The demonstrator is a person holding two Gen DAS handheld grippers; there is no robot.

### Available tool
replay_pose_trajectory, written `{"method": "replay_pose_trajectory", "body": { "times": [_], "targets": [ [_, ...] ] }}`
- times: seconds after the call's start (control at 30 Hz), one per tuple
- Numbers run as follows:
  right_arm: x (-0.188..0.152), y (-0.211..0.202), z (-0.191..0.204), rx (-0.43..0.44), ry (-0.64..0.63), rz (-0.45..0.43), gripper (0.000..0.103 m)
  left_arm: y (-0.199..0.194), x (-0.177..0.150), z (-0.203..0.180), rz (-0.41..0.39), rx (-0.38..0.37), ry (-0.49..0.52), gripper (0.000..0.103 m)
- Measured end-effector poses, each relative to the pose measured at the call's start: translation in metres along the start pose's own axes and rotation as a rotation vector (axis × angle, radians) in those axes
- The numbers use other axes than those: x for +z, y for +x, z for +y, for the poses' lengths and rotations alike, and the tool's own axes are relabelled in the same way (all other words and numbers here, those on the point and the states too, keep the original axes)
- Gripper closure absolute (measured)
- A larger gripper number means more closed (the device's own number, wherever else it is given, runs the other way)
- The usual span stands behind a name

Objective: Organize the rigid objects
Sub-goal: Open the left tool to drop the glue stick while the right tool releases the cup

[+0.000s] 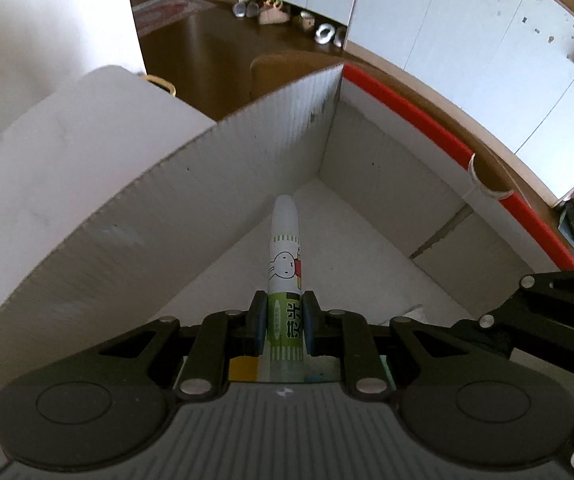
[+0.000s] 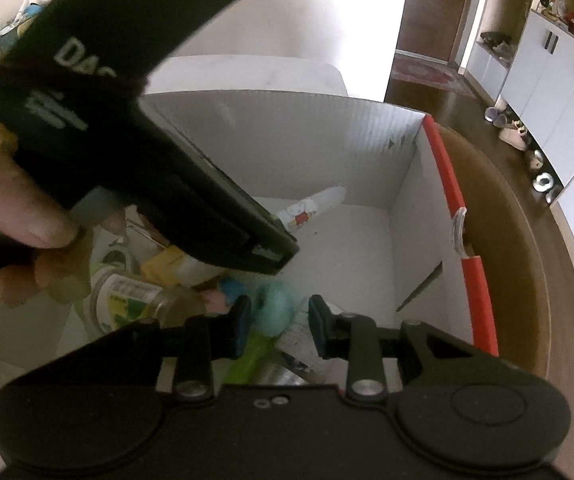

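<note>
While the left gripper is clenched on a tube whose nose angles down into the far corner of the box, the right gripper hangs with jaws apart over a teal lollipop-shaped item, pads not visibly pressing it; a bottle and other items crowd the near end. Risks: the tube, let go while tilted, may fall against the wall instead of lying flat; both grippers share the box and may collide; blur obscures the right side's contact.
</note>
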State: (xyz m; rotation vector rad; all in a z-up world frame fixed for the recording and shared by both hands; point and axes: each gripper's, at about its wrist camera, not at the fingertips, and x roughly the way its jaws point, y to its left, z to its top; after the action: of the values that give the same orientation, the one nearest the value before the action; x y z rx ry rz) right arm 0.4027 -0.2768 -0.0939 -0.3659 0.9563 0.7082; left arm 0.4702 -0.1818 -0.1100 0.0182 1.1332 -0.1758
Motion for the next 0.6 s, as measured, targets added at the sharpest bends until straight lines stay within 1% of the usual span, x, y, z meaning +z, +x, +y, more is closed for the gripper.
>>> {"method": "replay_pose_trajectory", "body": {
  "times": [0.13, 0.2, 0.27, 0.43, 0.6],
  "targets": [
    [-0.001, -0.001, -0.001, 0.001, 0.019, 0.001, 0.069, 0.003, -0.001, 0.0, 0.021, -0.001, 0.001, 0.085],
    [-0.002, -0.003, -0.003, 0.008, 0.034, 0.0, 0.066, 0.004, -0.001, 0.001, 0.031, -0.001, -0.002, 0.085],
    [-0.005, -0.007, -0.003, 0.011, 0.049, -0.007, 0.061, 0.005, -0.003, 0.0, 0.039, 0.005, 0.001, 0.085],
    [-0.008, -0.016, -0.007, 0.019, 0.083, -0.026, 0.054, -0.002, -0.004, -0.002, 0.029, 0.012, -0.003, 0.085],
    [-0.011, -0.025, -0.01, 0.022, 0.112, -0.046, 0.052, -0.016, -0.006, 0.001, 0.0, 0.001, -0.02, 0.084]
  ]
}}
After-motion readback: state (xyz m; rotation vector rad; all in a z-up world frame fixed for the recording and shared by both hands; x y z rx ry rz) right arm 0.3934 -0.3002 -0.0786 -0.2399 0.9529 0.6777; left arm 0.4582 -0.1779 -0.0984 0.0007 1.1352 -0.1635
